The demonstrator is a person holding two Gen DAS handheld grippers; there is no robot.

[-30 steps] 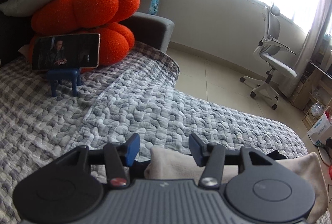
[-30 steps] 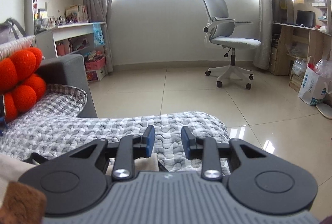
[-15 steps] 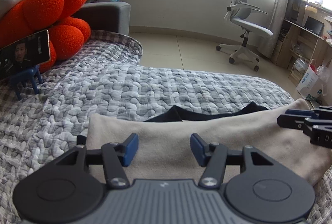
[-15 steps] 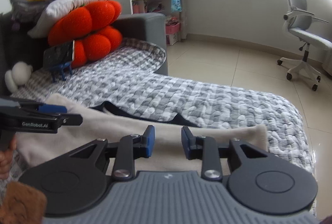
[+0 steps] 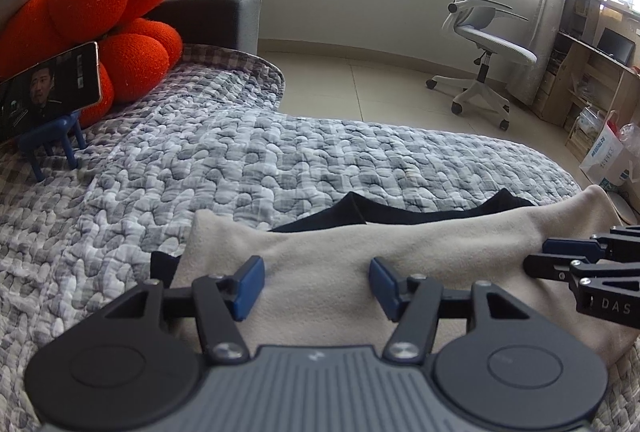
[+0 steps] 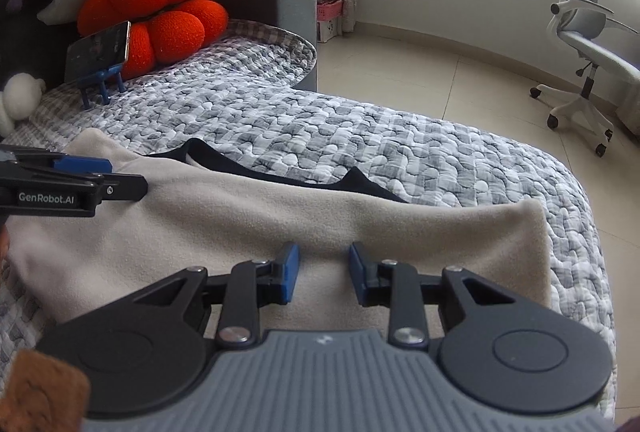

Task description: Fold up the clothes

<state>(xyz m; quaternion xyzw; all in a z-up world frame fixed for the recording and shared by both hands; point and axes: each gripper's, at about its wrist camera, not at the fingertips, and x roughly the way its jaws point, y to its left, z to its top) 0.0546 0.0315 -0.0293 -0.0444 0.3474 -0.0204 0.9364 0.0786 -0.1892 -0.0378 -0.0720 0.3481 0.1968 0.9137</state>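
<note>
While the beige garment (image 5: 352,252) lies spread across the near part of the bed (image 5: 280,159), both tongs hang just above it. The left tongs (image 5: 316,282) are spread wide, and their jaws have just been opening a little; only the flat beige cloth shows in the gap between them, and the blue pads (image 5: 250,282) do not press on it. The right tongs (image 6: 322,274) stand partly apart with a narrower gap, also over the beige cloth, and nothing is pinched there. In the left wrist view the right tongs come in from the right edge, near the right end of the garment. In the right wrist view the left tongs (image 6: 84,171) come in from the left edge, over the left end.

A black garment (image 6: 280,171) lies under the beige one, and its edge shows along the far side. The bed has a grey and white quilted cover. Farther back an orange cushion (image 5: 100,31) leans against the grey sofa arm (image 5: 216,15), and a phone (image 5: 48,87) rests on a small blue stand (image 5: 52,143) in front of it. An office chair (image 5: 484,43) stands on the tiled floor (image 5: 360,87).
</note>
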